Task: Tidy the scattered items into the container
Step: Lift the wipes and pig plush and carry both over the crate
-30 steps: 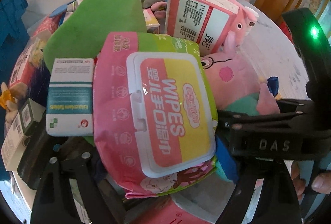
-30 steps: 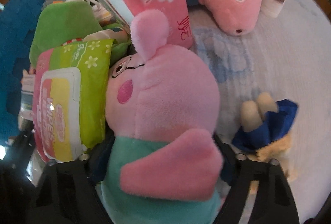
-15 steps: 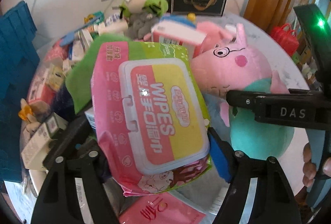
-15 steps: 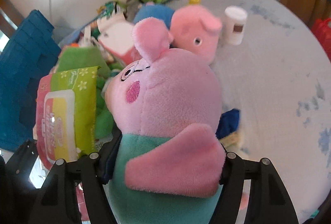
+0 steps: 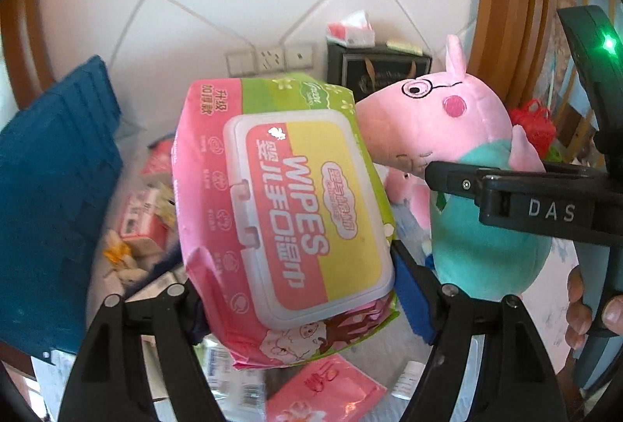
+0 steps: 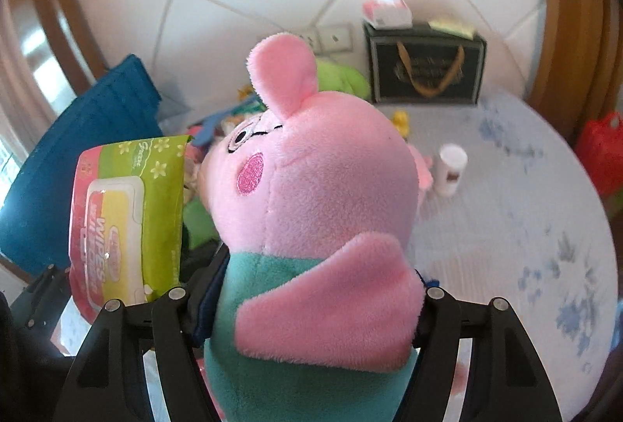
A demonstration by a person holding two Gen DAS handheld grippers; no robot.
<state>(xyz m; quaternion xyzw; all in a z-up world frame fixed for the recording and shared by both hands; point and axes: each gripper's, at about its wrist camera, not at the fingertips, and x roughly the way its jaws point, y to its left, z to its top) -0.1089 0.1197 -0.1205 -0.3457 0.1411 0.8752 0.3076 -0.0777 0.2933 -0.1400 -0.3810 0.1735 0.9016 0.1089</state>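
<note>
A pink, green and yellow pack of wipes [image 5: 288, 211] hangs in the air with my left gripper [image 5: 296, 285] shut on its lower end. To its right a pink pig plush [image 5: 459, 118] in a teal shirt is held up by my right gripper, whose black fingers [image 5: 467, 184] press on the body. In the right wrist view the pig [image 6: 323, 196] fills the middle, my right gripper [image 6: 307, 297] shut on its teal body, and the wipes pack [image 6: 124, 211] is at the left. A blue crate [image 5: 50, 196] stands at the left.
Below lie scattered boxes [image 5: 144, 223], a pink tissue pack [image 5: 323, 387] and a second pink plush [image 5: 409, 188]. On the flowered tablecloth [image 6: 525, 208] stand a small white bottle [image 6: 451, 169] and a black gift bag [image 6: 424, 71] against the tiled wall. A red bag [image 6: 603, 149] sits far right.
Both grippers have risen from the pile with the wipes pack and the pig in them. The views have tipped up toward the wall, and the table items have dropped lower.
</note>
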